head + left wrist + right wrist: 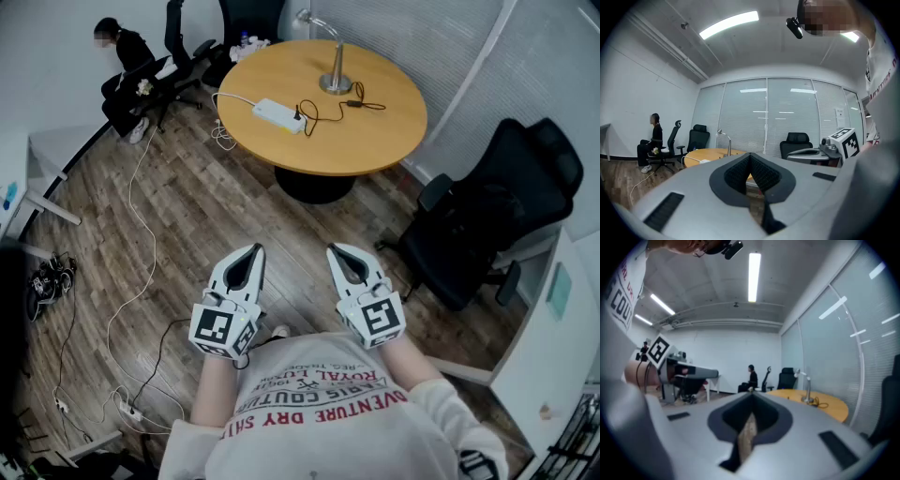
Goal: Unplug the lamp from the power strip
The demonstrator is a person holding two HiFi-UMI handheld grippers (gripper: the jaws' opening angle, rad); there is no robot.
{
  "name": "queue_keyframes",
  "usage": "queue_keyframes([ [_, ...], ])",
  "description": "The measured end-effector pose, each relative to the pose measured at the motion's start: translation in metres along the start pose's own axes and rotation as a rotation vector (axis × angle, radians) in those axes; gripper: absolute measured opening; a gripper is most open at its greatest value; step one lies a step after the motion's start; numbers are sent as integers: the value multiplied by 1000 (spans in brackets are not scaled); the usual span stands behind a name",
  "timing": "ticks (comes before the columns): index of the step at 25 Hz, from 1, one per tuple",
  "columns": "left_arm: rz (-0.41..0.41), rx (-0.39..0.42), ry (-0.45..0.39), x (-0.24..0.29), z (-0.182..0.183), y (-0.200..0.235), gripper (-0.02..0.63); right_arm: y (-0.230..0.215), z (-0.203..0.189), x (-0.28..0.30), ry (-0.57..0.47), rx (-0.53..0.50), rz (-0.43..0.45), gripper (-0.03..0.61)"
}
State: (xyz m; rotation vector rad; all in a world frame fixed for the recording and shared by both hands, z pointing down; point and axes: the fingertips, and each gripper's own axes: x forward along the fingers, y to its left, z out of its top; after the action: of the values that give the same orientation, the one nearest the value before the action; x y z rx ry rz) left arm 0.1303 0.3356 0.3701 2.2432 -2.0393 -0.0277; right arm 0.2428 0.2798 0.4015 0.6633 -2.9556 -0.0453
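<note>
On the round wooden table stands the silver lamp. Its black cord loops across to a plug in the white power strip. Both grippers hang near my chest, well short of the table and above the wooden floor. My left gripper is shut with nothing in it, and so is my right gripper. In the left gripper view the jaws meet, with the table and lamp far ahead. In the right gripper view the shut jaws point left of the lamp.
A black office chair stands right of the table. A person sits at the far left among more chairs. A white cable trails over the floor to a second strip. A white desk is at the right.
</note>
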Motion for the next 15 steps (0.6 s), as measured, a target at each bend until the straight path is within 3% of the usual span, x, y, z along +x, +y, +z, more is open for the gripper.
queue_keyframes([
  [15,-18,-6,10,2,-4,16,31,4,-6,15,11,40,-12,29],
])
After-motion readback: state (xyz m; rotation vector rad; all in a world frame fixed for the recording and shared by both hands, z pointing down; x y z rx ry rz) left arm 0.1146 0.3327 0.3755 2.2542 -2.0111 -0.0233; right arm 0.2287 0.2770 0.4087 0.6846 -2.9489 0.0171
